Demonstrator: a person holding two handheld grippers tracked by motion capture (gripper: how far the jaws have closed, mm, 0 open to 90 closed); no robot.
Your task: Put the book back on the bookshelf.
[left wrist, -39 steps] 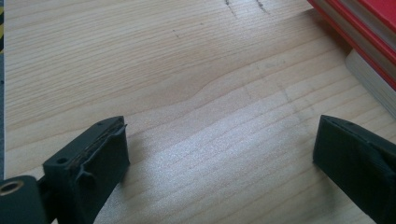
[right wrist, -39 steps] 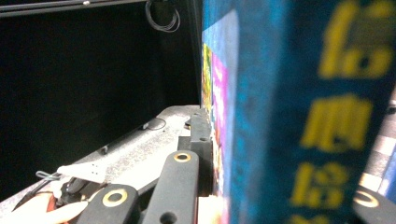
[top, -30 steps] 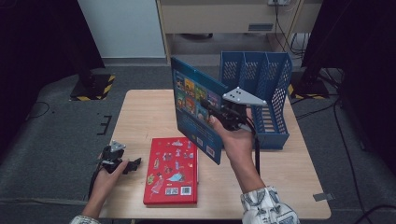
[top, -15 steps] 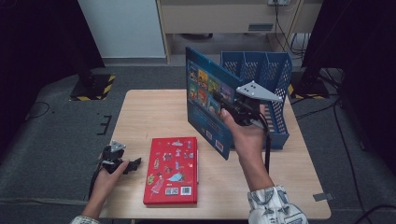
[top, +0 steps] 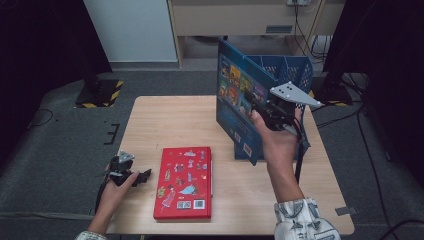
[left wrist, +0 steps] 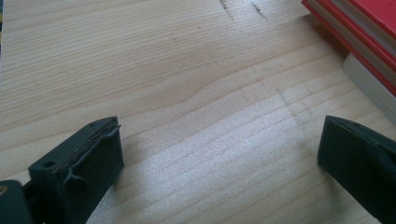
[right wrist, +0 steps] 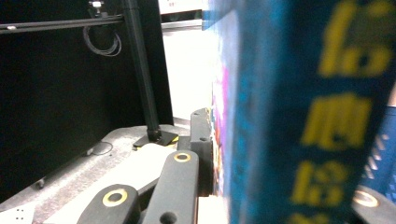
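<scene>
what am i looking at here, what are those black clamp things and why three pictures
A person sits at a wooden table with a hand-held gripper in each hand: a black two-jaw clamp that carries its own small camera. So there are three pictures. One is from a fixed camera above the table, and one looks along each clamp's jaws.

The right hand-held gripper is shut on a blue book, held upright in front of a blue file rack at the table's far right. In its own view the book's spine sits very close, blurred.

The left hand-held gripper rests near the table's front left, jaws open with nothing between them. A red book lies flat beside it, and its corner shows in that gripper's view.
</scene>
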